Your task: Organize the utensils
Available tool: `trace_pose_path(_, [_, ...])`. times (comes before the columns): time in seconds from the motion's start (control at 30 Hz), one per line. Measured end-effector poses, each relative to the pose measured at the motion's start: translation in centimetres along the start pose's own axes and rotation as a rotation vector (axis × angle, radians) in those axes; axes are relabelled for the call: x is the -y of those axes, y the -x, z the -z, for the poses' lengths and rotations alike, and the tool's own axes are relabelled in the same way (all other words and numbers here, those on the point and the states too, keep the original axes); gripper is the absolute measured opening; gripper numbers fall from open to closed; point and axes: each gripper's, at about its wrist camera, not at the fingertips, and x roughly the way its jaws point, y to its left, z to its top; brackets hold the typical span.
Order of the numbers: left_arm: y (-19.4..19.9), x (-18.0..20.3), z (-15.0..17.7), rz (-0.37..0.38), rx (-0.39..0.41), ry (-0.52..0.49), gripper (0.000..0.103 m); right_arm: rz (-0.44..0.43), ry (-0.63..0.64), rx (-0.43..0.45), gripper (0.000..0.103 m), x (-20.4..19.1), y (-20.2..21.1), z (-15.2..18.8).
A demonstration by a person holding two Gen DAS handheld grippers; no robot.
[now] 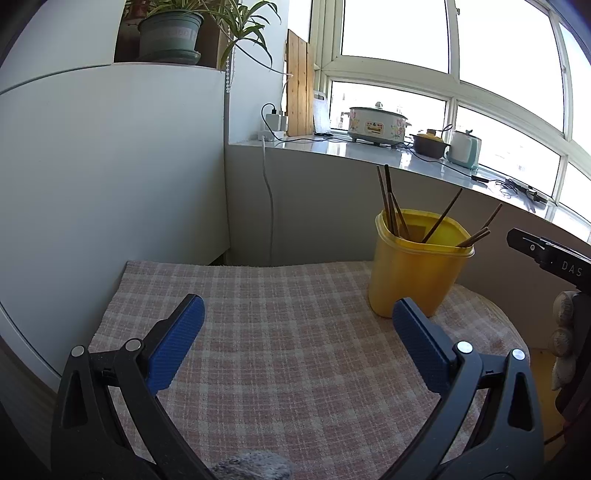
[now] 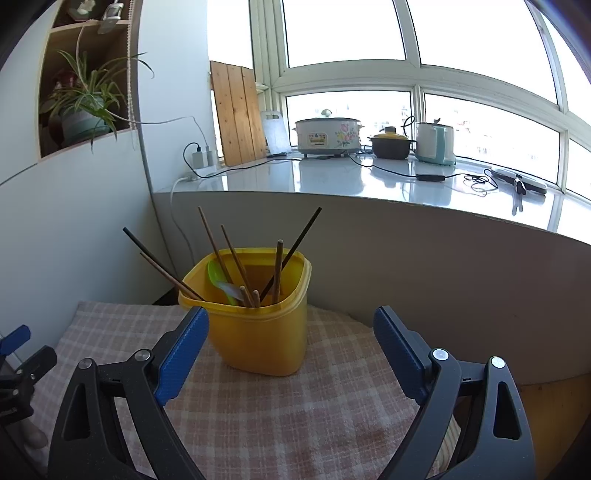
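A yellow plastic holder point(image 1: 413, 269) stands on the checked cloth point(image 1: 280, 332) at the back right; it also shows in the right wrist view point(image 2: 258, 325). Several brown chopsticks point(image 2: 229, 258) and a green spoon point(image 2: 218, 278) stand inside it. My left gripper point(image 1: 297, 314) is open and empty above the cloth, left of the holder. My right gripper point(image 2: 291, 325) is open and empty, its jaws wide just in front of the holder. The right gripper's body point(image 1: 546, 254) shows at the left view's right edge.
A white cabinet wall point(image 1: 110, 177) stands left of the cloth. Behind is a grey windowsill counter point(image 2: 369, 177) with a cooker point(image 2: 328, 136), a brown pot point(image 2: 389, 146), a kettle point(image 2: 436, 142), cables and a wooden board point(image 2: 238, 114). A potted plant point(image 1: 171, 35) sits on a shelf.
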Motion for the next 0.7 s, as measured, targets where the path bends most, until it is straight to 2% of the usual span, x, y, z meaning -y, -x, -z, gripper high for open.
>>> trace_pose_path(0.7, [-0.11,0.13,-0.09,0.007,-0.007,0.000,0.103,-0.002,-0.011,-0.010,0.091,-0.21,-0.24,0.08])
